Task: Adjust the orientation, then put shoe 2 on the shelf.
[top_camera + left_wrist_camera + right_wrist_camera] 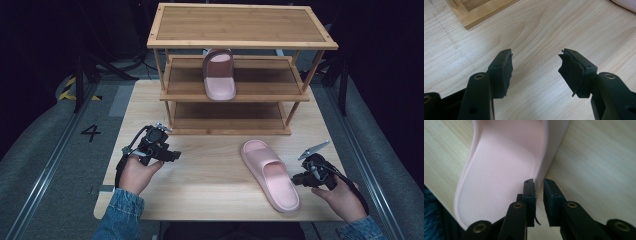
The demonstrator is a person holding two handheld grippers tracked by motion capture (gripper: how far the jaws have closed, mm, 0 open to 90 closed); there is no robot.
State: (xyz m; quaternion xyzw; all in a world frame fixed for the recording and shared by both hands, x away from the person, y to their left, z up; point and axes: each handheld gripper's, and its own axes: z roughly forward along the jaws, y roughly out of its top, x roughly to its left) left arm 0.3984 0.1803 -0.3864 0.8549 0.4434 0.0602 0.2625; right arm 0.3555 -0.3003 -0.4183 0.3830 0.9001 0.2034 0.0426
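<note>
A pink slipper (pixel 270 174) is seen lying flat on the wooden table (pixel 210 175), sole down, in front of the wooden rack (pixel 235 75) and toward the right side, with its heel end near the table's front edge. The right gripper (pixel 299 178) is held just beside the slipper's right edge, near the heel. In the right gripper view its jaws are set astride the raised side wall of the slipper (pixel 506 170): one pad is placed over the dotted insole, the other outside the wall, and a narrow gap is left between them. The jaws are parted only a little, and the wall is not seen to be pressed by the pads, so no grip is shown. The left gripper (pixel 172 156) is held over bare table at the left, well apart from the slipper; in the left gripper view its jaws are spread wide with nothing between them. A second pink slipper (pixel 219 75) is seen on the middle shelf of the rack.
</note>
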